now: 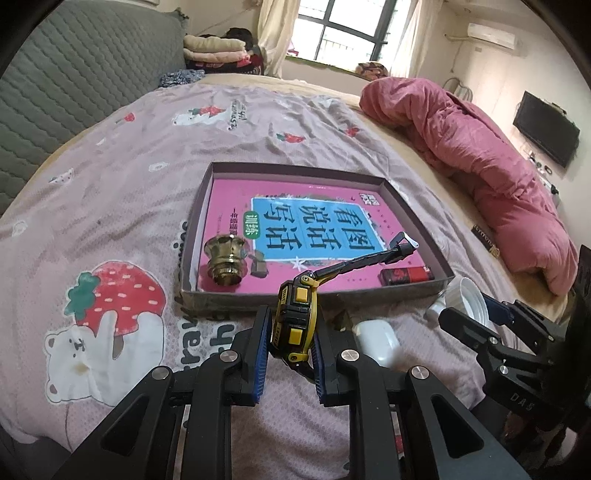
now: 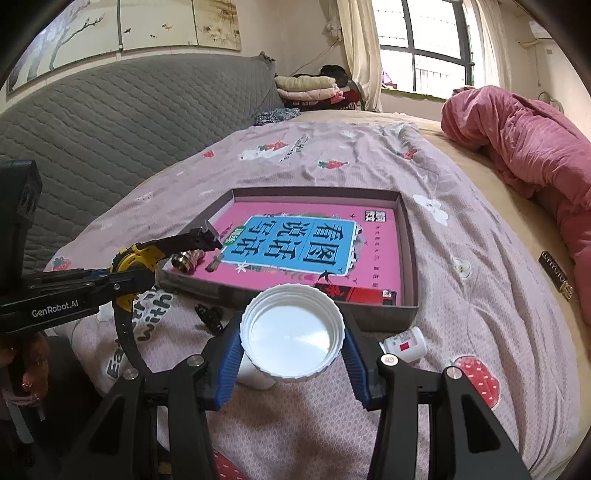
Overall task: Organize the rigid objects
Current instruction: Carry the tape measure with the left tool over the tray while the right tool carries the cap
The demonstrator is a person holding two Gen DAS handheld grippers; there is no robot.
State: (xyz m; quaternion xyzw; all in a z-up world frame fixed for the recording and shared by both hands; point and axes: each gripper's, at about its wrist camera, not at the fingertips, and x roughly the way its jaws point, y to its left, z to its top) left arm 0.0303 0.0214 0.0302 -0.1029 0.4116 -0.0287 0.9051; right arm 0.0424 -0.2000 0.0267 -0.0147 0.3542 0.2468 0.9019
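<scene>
A bed (image 1: 110,155) with strawberry-print sheet meets a grey quilted headboard (image 2: 110,110); daylight fills the curtained window (image 1: 343,29); television (image 1: 546,129) hangs right.

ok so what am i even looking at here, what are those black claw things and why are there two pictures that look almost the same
These are two handheld grabbing tools, one in each of a person's hands, each with a fisheye camera looking along its two fingers. So one picture comes from each tool, both facing the same bed.

In the left view, the left claw is shut on a black and yellow watch with its strap sticking out. In the right view, the right claw grips a white ribbed lid.

On the strawberry-print sheet lies a shallow box with a pink book in it, plus a brass piece and a small red and black packet. Outside the box lie a white earbud case and a small white bottle.
</scene>
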